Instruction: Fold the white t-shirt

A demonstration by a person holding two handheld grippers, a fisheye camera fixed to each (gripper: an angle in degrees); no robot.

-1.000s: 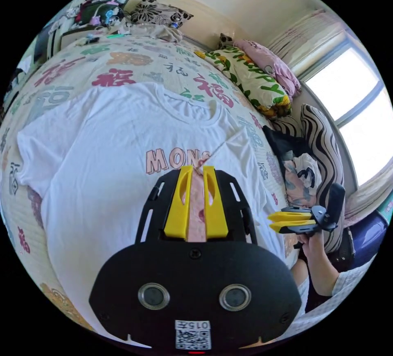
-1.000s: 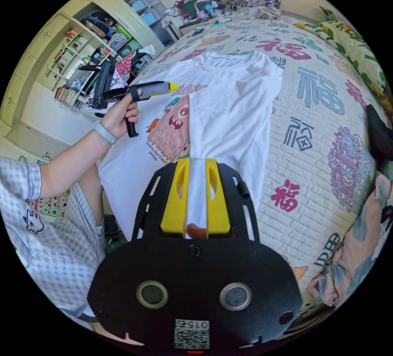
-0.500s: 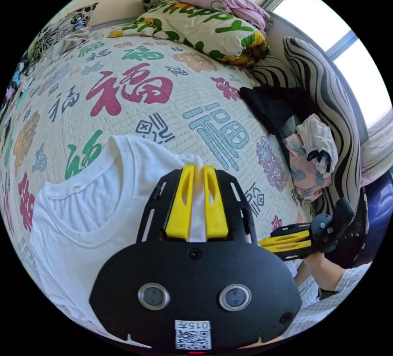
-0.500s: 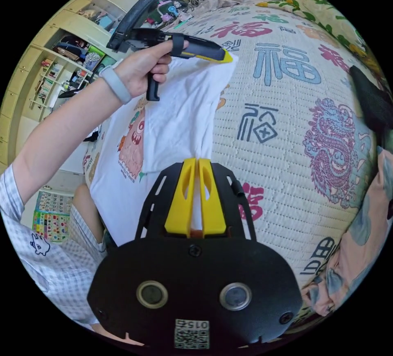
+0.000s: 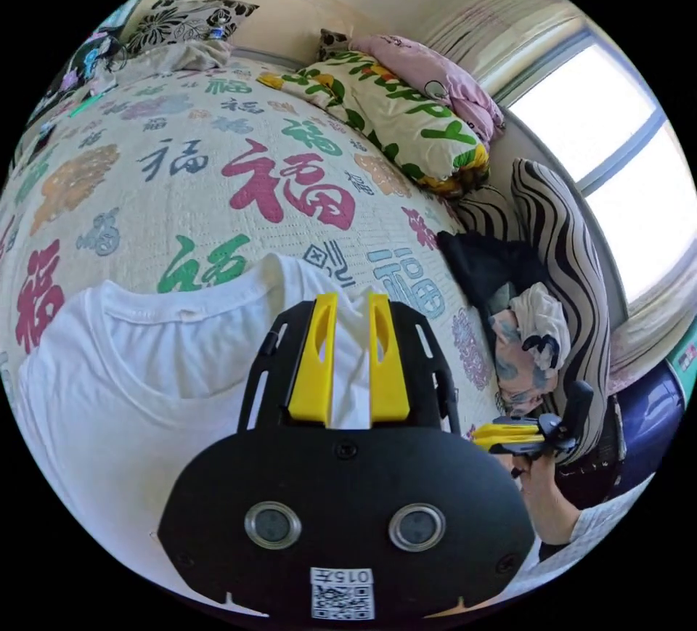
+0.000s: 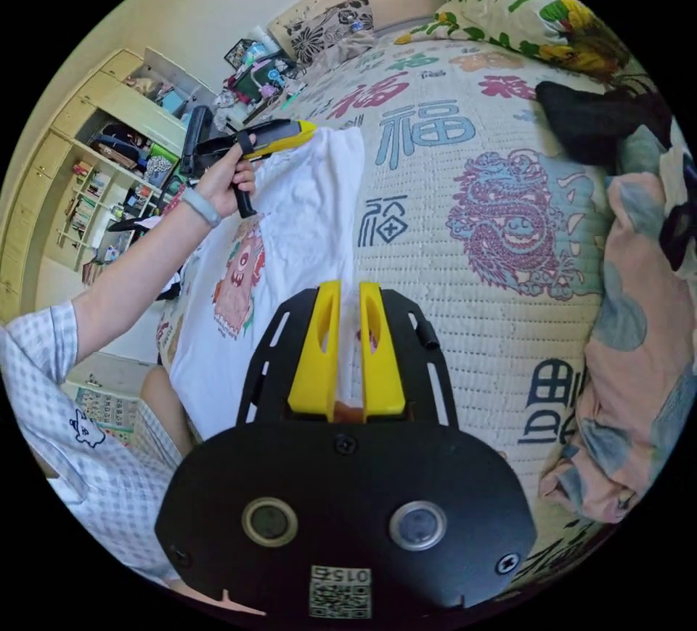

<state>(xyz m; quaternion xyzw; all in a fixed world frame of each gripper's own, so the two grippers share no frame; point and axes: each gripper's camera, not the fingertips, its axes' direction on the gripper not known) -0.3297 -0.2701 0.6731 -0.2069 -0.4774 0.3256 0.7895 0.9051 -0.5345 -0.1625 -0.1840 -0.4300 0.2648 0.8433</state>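
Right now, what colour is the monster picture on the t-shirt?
Mostly pink, with small green and orange bits. The monster print on the white t-shirt shows best in the right gripper view.

The t-shirt (image 5: 109,384) lies flat on the bed (image 5: 181,173) along the edge nearest the person, collar toward the headboard end. Pillows (image 5: 406,123) sit along the window-side edge; a heap of clothes (image 5: 523,326) lies near that side's foot corner.

White t-shirt (image 5: 145,369), pink monster print; cream bedspread (image 6: 465,239), multicoloured characters.
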